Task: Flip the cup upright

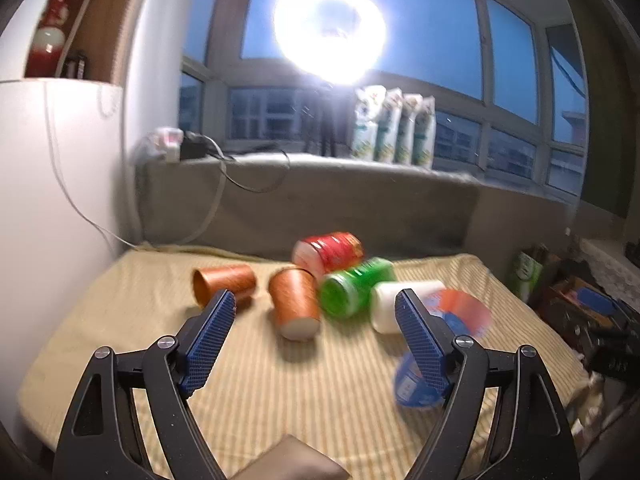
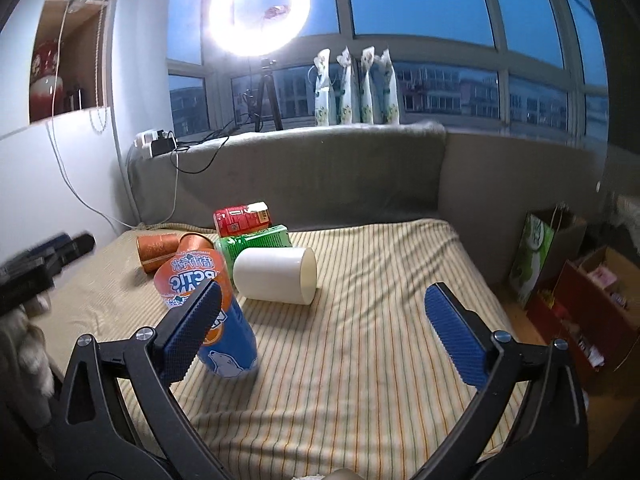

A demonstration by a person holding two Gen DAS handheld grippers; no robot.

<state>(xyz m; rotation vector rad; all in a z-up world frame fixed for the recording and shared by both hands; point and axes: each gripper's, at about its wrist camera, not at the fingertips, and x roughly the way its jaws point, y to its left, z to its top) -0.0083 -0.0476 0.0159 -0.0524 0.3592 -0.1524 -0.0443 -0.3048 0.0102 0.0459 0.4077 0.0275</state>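
Note:
Several cups lie on a striped yellow cloth (image 1: pixel 280 392). Two copper cups lie on their sides: one (image 1: pixel 224 286) with its mouth toward me, one (image 1: pixel 296 306) with its white base toward me. A white cup (image 2: pixel 276 276) lies on its side, mouth to the right; it also shows in the left wrist view (image 1: pixel 390 306). A blue-and-orange Arctic Ocean cup (image 2: pixel 208 312) stands tilted with its wide mouth up; it is blurred in the left wrist view (image 1: pixel 452 336). My left gripper (image 1: pixel 316 312) is open above the cloth, short of the cups. My right gripper (image 2: pixel 324 308) is open, its left finger (image 2: pixel 192 332) in front of the blue cup.
A red can (image 1: pixel 328 252) and a green can (image 1: pixel 356 286) lie behind the cups. A grey sofa back (image 2: pixel 320 176) borders the far side. A ring light (image 2: pixel 260 8) glares on the sill. Bags and boxes (image 2: pixel 580 280) stand to the right, off the cloth's edge.

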